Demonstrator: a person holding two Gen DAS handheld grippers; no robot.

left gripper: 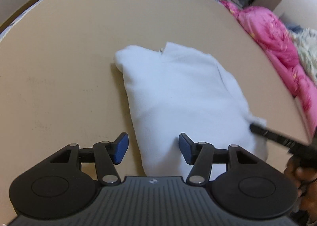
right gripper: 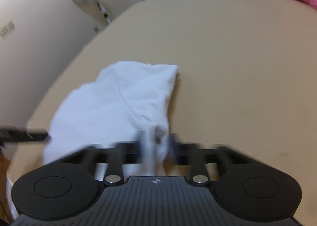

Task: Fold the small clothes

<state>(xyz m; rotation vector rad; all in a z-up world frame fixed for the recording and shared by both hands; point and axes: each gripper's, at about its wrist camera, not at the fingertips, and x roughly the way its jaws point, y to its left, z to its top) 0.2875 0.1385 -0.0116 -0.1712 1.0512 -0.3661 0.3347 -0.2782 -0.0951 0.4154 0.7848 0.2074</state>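
Tan table (left gripper: 69, 67), white garment (left gripper: 178, 91) in right hand-held gripper (right gripper: 156, 142).

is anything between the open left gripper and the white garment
Nothing visible. The left gripper is open just above the near end of the white garment on the tan table. The right gripper already pinches its other edge.

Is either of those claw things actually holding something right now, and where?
The right gripper pinches the white garment at a bunched bit of its near edge. The left gripper is open above the cloth, holding nothing.
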